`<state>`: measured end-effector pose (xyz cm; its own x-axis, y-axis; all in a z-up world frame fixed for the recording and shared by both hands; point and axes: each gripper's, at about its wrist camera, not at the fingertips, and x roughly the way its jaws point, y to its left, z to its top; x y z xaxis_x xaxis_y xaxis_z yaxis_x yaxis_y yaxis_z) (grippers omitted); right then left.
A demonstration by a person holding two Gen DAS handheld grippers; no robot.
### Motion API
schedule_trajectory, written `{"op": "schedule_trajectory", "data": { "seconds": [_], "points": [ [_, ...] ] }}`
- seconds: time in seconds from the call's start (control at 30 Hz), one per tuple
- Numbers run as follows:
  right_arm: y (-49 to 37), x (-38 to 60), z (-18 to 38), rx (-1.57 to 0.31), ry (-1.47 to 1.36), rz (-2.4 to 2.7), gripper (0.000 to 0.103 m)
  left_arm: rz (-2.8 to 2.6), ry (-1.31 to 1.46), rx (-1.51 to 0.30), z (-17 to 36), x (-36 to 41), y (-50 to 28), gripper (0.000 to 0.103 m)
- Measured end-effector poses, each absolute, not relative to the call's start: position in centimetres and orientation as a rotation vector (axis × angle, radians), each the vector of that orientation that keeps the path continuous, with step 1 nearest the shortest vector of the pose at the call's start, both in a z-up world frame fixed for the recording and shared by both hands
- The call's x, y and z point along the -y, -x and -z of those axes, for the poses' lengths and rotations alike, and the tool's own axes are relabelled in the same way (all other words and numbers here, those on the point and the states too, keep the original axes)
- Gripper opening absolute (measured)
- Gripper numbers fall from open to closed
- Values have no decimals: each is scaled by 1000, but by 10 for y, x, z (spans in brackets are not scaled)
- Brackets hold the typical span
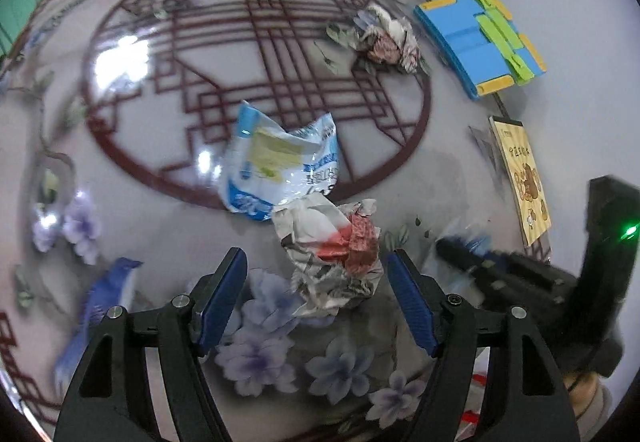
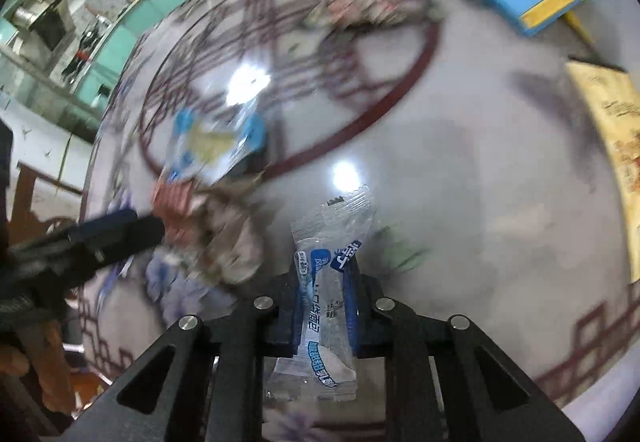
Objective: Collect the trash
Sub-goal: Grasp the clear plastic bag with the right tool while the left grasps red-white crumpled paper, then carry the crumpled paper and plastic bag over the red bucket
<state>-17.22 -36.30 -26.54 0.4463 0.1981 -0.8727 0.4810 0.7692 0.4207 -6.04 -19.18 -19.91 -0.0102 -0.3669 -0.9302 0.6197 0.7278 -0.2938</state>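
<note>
The left gripper has its blue fingers spread wide, pointing down at the shiny worktop with its painted flowers and red lattice ring. A crumpled ball of printed paper sits right between the two fingers, but the pads are not pressing on it; there is a gap on each side. Just past the fingertips, farther out, lies a crinkled blue and white plastic bag, touching the paper ball. Well beyond that, and off to the right, is another crumpled paper wad. Farther right of it lies a blue board with yellow ends and green clips, and nearer, at the right edge of the worktop, a yellow card with a bear picture. The right gripper has its fingers squeezed tight on a small clear wrapper with blue print. The wrapper stands up between the pads, its zigzag top poking out past the fingertips and its bottom end hanging back toward the camera. To the left of these fingers the paper ball and the plastic bag show as a blur.
</note>
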Motion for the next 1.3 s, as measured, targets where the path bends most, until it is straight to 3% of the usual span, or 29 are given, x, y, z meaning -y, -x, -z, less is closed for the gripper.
{"op": "schedule_trajectory", "data": {
  "seconds": [0.07,0.17,0.2,0.4,0.5,0.53,0.57,0.7,0.93,1.0,1.03,1.13,1.3],
  "points": [
    [175,375,262,-1103,-712,217,14,788,-217,-1412,209,196,59,72],
    [175,386,258,-1088,-712,208,14,800,-184,-1461,221,197,58,43],
    [174,386,258,-1082,-709,199,14,817,-158,-1479,223,196,58,39],
    [154,384,261,-1068,-693,144,19,821,-184,-1438,212,194,60,34],
    [148,382,263,-1083,-683,164,40,811,-184,-1413,205,189,56,34],
    [149,382,263,-1085,-682,172,54,806,-183,-1404,203,186,54,34],
    [150,382,264,-1086,-685,173,60,802,-182,-1398,201,185,52,34],
    [157,383,269,-1100,-701,206,61,792,-167,-1382,194,177,46,34],
    [162,389,289,-1135,-777,244,61,787,-153,-1374,187,166,42,34],
    [160,386,291,-1142,-776,241,41,783,-147,-1372,185,162,41,34],
    [159,385,291,-1146,-784,231,24,781,-144,-1369,184,160,40,34],
    [159,380,286,-1131,-786,224,15,766,-136,-1354,180,150,36,34],
    [153,368,258,-1080,-742,205,15,723,-122,-1319,174,130,25,34]
  ]
}}
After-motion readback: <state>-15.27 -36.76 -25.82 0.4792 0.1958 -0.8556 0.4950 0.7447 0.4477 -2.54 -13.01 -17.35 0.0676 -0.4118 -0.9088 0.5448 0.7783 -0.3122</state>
